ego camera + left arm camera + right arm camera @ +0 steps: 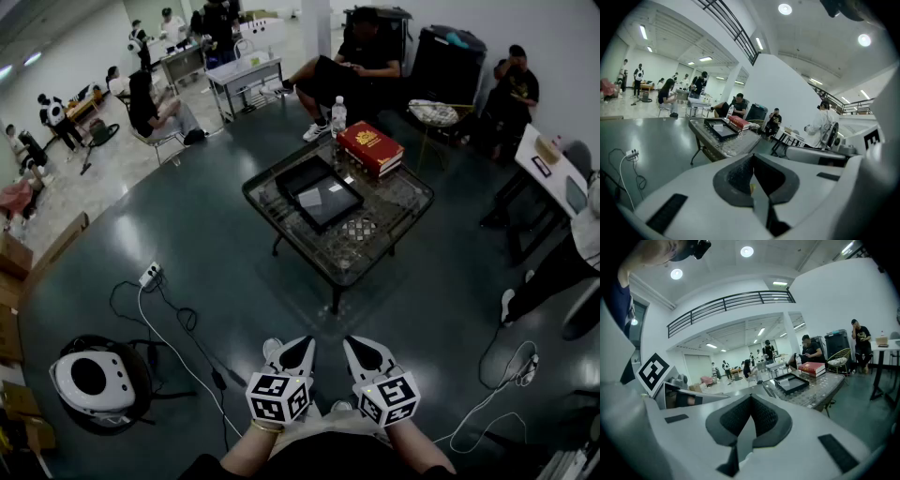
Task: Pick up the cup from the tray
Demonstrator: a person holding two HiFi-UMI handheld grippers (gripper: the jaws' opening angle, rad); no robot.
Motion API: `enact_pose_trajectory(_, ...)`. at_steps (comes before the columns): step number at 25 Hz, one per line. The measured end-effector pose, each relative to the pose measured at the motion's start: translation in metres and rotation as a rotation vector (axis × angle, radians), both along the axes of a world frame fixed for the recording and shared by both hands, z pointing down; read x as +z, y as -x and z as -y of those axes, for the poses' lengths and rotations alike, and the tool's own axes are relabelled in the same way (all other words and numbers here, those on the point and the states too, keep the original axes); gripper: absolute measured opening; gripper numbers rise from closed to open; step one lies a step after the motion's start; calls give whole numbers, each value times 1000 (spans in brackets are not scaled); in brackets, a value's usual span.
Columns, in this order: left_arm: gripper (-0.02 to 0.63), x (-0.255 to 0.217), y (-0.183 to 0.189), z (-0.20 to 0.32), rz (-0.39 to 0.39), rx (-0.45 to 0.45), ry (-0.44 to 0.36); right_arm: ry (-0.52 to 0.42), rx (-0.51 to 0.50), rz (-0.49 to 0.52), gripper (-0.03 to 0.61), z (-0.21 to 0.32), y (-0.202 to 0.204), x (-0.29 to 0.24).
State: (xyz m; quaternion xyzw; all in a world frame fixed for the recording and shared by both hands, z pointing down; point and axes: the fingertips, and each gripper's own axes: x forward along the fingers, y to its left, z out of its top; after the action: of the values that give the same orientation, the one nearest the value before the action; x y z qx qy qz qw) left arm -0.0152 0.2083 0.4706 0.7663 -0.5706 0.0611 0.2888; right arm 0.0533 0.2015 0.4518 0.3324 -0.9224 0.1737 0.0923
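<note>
A black tray lies on the glass-topped table, well ahead of me across open floor. A small pale cup stands in the tray. The tray and cup are far off in the left gripper view. In the right gripper view the tray and cup are just as far. My left gripper and right gripper hang side by side low in the head view, far short of the table. Both are shut with nothing between their jaws, as the left gripper and right gripper views show.
A red book and a water bottle sit on the table's far end. On the floor lie a white round device, a power strip and cables. Several people sit around the room. A desk stands at right.
</note>
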Motion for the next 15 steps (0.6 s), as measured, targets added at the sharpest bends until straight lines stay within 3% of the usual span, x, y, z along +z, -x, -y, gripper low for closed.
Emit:
enact_pose_trajectory(6, 12, -11, -73, -59, 39, 65, -16, 11, -2, -1, 11, -51, -56, -2)
enact_pose_trajectory(15, 12, -23, -92, -71, 81, 49, -52, -54, -65, 21, 11, -70, -63, -23)
